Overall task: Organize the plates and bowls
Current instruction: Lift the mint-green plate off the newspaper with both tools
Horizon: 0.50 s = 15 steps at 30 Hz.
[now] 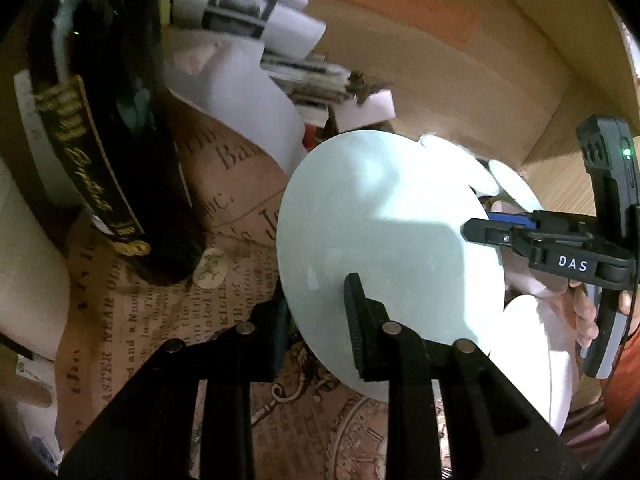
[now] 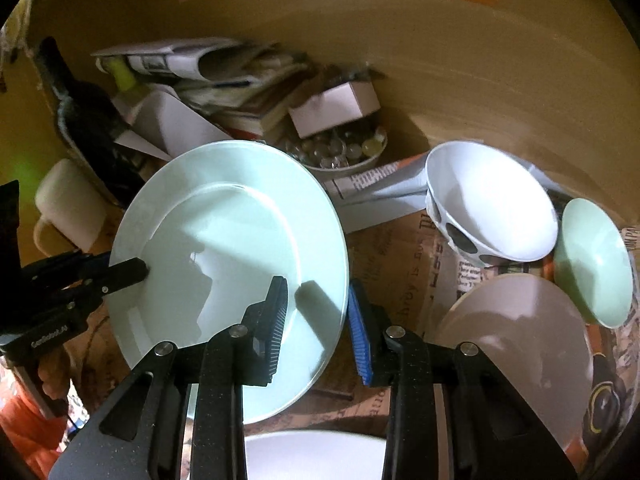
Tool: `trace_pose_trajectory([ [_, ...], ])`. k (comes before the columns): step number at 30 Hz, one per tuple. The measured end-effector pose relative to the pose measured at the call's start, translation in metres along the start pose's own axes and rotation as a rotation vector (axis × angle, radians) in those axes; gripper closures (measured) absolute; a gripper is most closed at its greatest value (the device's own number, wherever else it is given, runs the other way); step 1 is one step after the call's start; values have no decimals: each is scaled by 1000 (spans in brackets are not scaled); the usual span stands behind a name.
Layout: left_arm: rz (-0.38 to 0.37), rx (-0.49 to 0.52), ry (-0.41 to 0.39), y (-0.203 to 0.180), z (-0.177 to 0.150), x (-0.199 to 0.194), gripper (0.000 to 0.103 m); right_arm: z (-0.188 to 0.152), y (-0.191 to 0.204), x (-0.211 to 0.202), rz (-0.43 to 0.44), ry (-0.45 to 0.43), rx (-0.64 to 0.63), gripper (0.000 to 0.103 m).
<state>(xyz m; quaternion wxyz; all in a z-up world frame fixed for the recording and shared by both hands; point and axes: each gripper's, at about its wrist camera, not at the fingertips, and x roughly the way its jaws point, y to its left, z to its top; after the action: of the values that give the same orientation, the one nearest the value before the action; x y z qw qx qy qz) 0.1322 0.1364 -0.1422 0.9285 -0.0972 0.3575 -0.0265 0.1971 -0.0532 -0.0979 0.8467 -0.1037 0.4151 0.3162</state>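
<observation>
The pale green plate [image 2: 224,248] was held tilted above the newspaper-covered table [image 2: 400,280], clamped at opposite rims. The left gripper [image 1: 320,320] was closed on its near edge, one finger above and one below. The right gripper [image 2: 316,320] was pinched onto the other rim, the plate's edge caught between its blue pads [image 2: 360,344].

Little sorting appeared done. A white bowl with dark spots [image 2: 492,204] was seen tipped on its side, a small green bowl [image 2: 596,264] beside it, a grey plate [image 2: 516,336] in front, and a white plate [image 2: 312,456] below. All of these were judged still to be stacked.
</observation>
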Motion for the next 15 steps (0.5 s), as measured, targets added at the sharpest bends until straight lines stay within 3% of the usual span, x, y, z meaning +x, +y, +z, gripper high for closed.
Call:
trace_pose_trajectory([
  [15,-15,35,-76,-19,-23,-51,77,-46,2,-47,15,-97,25,76],
])
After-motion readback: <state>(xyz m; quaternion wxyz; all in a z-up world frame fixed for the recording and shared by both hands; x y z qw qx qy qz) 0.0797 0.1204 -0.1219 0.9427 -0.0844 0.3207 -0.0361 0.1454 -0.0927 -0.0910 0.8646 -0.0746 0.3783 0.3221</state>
